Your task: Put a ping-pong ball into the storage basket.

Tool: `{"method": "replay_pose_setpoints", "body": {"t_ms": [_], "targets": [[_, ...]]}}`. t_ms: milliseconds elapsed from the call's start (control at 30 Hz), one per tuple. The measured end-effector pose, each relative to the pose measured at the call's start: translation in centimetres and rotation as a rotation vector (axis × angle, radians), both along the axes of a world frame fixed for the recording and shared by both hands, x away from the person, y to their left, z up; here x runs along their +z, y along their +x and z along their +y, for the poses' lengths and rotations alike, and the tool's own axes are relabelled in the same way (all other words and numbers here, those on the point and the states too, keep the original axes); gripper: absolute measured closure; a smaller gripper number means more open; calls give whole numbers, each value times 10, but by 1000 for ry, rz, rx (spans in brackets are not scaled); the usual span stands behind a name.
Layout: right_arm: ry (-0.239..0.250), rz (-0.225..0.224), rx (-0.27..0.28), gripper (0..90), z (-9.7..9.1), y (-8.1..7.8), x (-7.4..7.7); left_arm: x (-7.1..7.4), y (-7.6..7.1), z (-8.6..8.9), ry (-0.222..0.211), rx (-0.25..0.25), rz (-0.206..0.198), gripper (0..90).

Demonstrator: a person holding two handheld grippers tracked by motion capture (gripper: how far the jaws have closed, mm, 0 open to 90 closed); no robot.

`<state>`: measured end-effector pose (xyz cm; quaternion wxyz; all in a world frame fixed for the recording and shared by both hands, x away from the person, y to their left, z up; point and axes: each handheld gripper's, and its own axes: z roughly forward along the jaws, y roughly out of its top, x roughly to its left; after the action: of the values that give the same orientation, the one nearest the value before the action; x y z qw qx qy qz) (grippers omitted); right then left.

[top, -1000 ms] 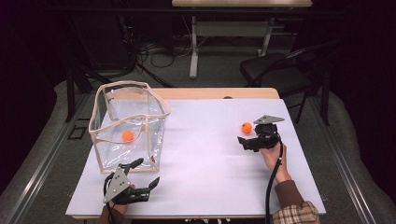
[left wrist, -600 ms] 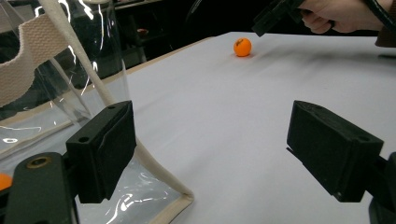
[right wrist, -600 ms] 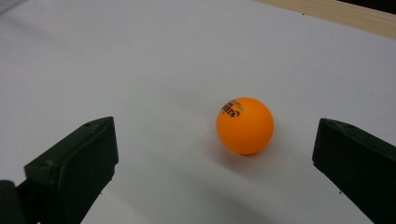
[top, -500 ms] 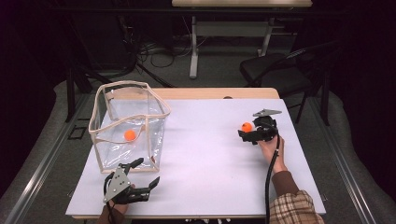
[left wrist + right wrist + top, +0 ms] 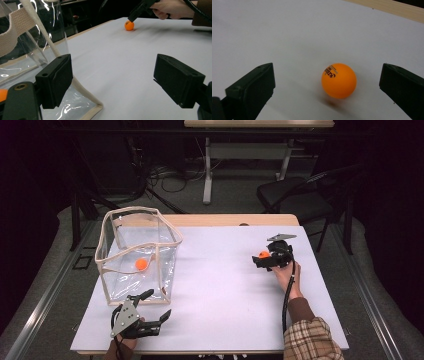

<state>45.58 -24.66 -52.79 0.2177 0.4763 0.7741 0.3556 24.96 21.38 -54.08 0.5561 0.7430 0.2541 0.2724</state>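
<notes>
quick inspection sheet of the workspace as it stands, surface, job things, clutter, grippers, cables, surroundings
Surface: white table, wooden edge at the far side.
Job's things: an orange ball lies on the table between the right gripper's open jaws, untouched; a second orange ball lies inside the clear bag, which stands upright and open at the left.
Clutter: nothing seen.
Grippers: right gripper open around the ball; left gripper open, empty, beside the bag's near corner.
Cables: a black cable trails from the right gripper along the forearm.
Surroundings: dark room, a chair and floor cables beyond the table.
</notes>
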Motion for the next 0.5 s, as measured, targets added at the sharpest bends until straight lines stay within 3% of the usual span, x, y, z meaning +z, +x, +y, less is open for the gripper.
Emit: {"method": "replay_pose_setpoints", "body": {"t_ms": [500], "targets": [[-10,21,-24,29,-1,5,-7,0,0,0,2,-2,-1,156]]}}
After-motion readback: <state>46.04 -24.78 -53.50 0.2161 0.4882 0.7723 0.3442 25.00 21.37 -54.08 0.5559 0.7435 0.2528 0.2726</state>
